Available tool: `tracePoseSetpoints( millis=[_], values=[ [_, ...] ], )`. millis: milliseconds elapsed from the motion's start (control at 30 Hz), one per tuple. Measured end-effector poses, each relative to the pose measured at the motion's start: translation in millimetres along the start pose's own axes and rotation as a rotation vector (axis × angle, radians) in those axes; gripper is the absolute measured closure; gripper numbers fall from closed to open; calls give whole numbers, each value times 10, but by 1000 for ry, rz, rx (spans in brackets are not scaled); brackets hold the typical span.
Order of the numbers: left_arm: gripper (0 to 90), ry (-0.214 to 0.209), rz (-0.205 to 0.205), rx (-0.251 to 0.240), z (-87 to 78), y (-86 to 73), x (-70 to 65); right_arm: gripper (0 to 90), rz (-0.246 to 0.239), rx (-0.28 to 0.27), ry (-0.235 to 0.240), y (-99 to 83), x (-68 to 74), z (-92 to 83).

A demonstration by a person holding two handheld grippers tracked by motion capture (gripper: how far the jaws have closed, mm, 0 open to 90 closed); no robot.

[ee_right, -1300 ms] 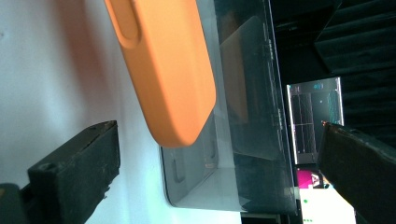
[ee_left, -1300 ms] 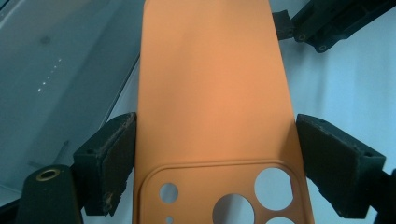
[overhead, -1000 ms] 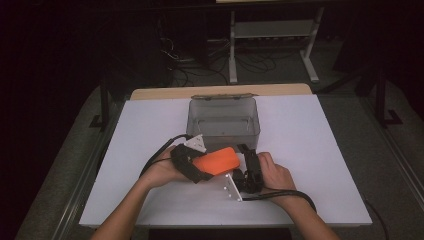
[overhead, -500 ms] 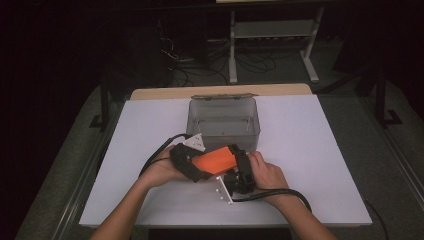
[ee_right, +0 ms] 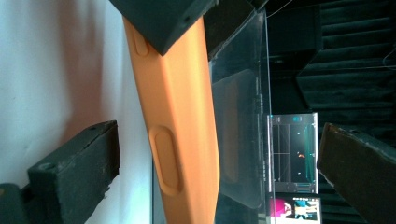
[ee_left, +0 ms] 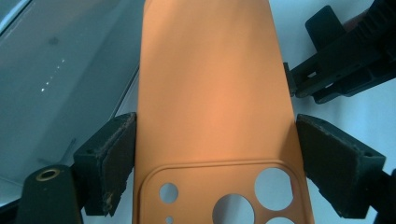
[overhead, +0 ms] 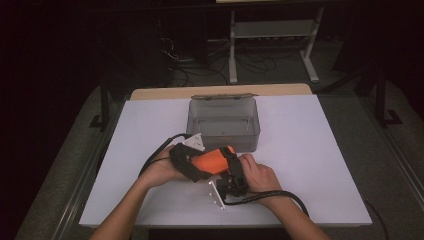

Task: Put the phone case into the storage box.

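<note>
While your left gripper [ee_left: 215, 154] kept its jaws pinching the orange phone case [overhead: 212, 161], your right gripper [overhead: 234, 181] slid closer, jaws spread around it, ready to take it.

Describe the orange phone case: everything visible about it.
The orange phone case looks like smooth matte silicone, with round camera cutouts in a raised frame at one end and moulded side buttons. It is held above the white table, near the clear plastic box. The left gripper clamps its long edges; the right gripper straddles it, pads apart from it.
</note>
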State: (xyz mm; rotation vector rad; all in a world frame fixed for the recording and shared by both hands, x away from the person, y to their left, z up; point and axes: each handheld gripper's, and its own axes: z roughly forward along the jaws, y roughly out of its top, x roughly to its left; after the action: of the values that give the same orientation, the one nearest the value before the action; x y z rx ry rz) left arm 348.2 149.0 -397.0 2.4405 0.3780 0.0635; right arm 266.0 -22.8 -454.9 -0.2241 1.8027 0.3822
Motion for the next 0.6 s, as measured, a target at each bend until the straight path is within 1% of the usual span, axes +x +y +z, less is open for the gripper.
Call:
tracePoseSetpoints(
  millis=[67,133,333,467,600],
  values=[
    [156,0,2,2,-4,3,2,0,-1,-3,-11,7,7,-1],
    [156,2,3,1,-13,4,4,0,-17,-5,-27,15,22,-9],
    [156,8,-2,1,-30,-3,20,0,-42,-14,-42,27,47,-15],
    [156,9,-4,8,-30,-4,24,0,-53,-21,-42,43,67,-19],
    [156,9,-2,11,-23,-3,18,6,-79,-21,-54,51,88,-21]
  ],
)
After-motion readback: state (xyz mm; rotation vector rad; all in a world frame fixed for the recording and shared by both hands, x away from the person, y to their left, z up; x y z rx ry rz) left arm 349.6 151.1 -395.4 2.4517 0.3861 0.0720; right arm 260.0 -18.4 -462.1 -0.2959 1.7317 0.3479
